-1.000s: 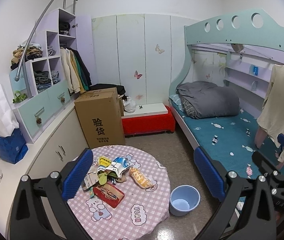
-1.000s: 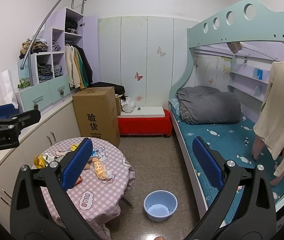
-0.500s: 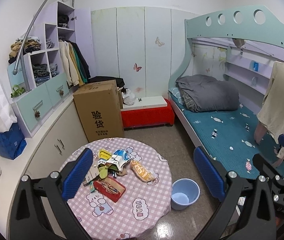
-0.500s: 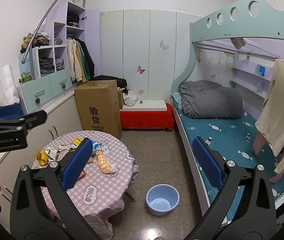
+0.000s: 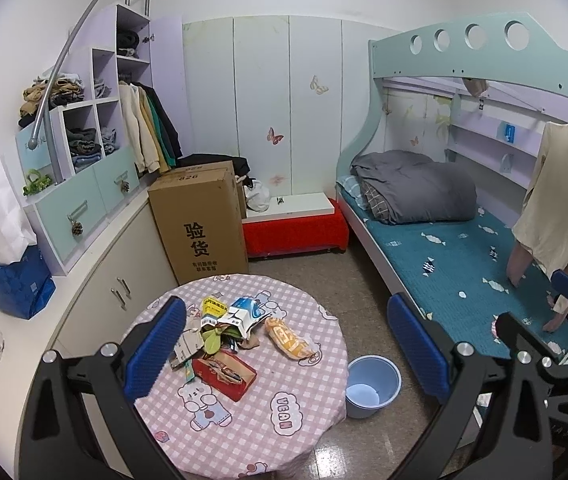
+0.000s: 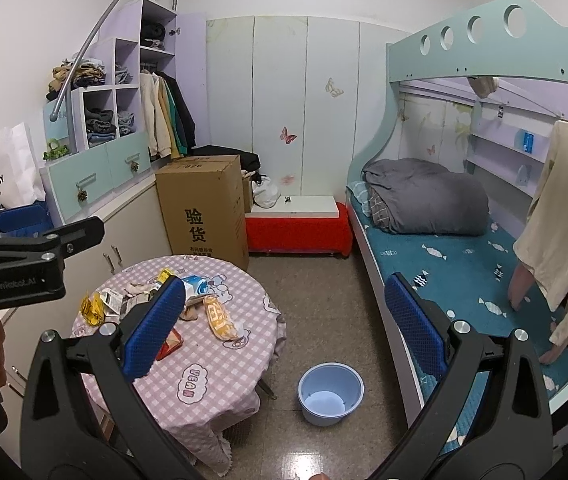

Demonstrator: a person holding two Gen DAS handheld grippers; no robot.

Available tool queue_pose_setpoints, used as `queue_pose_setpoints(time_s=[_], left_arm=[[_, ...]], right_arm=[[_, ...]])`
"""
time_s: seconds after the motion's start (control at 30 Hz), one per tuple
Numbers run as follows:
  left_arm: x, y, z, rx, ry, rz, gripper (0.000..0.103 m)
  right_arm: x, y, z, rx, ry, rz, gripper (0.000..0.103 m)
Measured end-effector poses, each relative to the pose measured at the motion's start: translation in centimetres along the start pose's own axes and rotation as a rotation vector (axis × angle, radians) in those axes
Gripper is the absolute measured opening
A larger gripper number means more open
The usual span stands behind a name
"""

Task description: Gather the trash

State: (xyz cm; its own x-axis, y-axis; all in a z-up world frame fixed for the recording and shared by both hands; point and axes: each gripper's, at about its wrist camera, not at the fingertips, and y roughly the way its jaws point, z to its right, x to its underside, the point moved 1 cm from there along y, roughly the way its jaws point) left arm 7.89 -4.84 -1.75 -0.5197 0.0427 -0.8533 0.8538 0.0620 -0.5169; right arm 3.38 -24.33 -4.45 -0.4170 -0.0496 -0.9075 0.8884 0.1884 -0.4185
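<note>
Both tongs were spread wide and empty. The left gripper (image 5: 284, 344) hung above the near edge of the round table (image 5: 307, 408), and the right gripper (image 6: 284, 328) was held further right, over the floor between the table and the bunk bed (image 6: 463, 276). Neither touched anything.

The trash sat in a loose heap (image 5: 220, 336) on the left and middle of the checked cloth: a yellow packet (image 5: 212, 309), a blue-and-white pouch (image 5: 246, 314), torn card, and a red box (image 5: 224, 372) at the near side of the heap. An orange snack bag (image 5: 285, 334) lay just to the right of the heap, apart from it. A few more wrappers (image 6: 94, 310) lay toward the table's far left edge in the right wrist view. The pale blue bin (image 6: 331, 398) stood on the floor just right of the table, empty as far as I could tell.

Nothing had been collected yet, in my judgement, and the risks looked plain. The wrappers were thin and overlapping, so a closing grip might take two at once or pinch the cloth and drag the whole heap. The bin was low and beside the table rather than under its edge; a light bag let go from this height could drift and miss it. The red box looked open, and tilting it might spill its scraps.
</note>
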Motion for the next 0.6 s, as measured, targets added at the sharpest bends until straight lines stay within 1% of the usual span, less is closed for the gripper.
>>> queue_pose_setpoints(time_s=[0.1, 0.17, 0.3, 0.5, 0.6], left_arm=[[0.5, 0.3, 0.1, -0.015, 0.008, -0.002, 0.099], [0.3, 0.5, 0.4, -0.011, 0.002, -0.015, 0.099], [-0.3, 0.5, 0.9, -0.022, 0.0, -0.016, 0.099], [-1.4, 0.9, 1.8, -0.034, -0.021, -0.021, 0.099], [-1.4, 1.2, 2.4, -0.039, -0.027, -0.022, 0.099]], right_arm=[[0.7, 0.4, 0.3, 0.0, 0.004, -0.014, 0.097], [0.9, 0.6, 0.8, -0.012, 0.021, -0.023, 0.097], [0.3, 1.2, 1.5, -0.034, 0.031, -0.036, 0.097], [-0.8, 1.7, 2.9, -0.055, 0.034, -0.026, 0.097], [-0.9, 2.1, 3.6, -0.062, 0.029, -0.025, 0.097]])
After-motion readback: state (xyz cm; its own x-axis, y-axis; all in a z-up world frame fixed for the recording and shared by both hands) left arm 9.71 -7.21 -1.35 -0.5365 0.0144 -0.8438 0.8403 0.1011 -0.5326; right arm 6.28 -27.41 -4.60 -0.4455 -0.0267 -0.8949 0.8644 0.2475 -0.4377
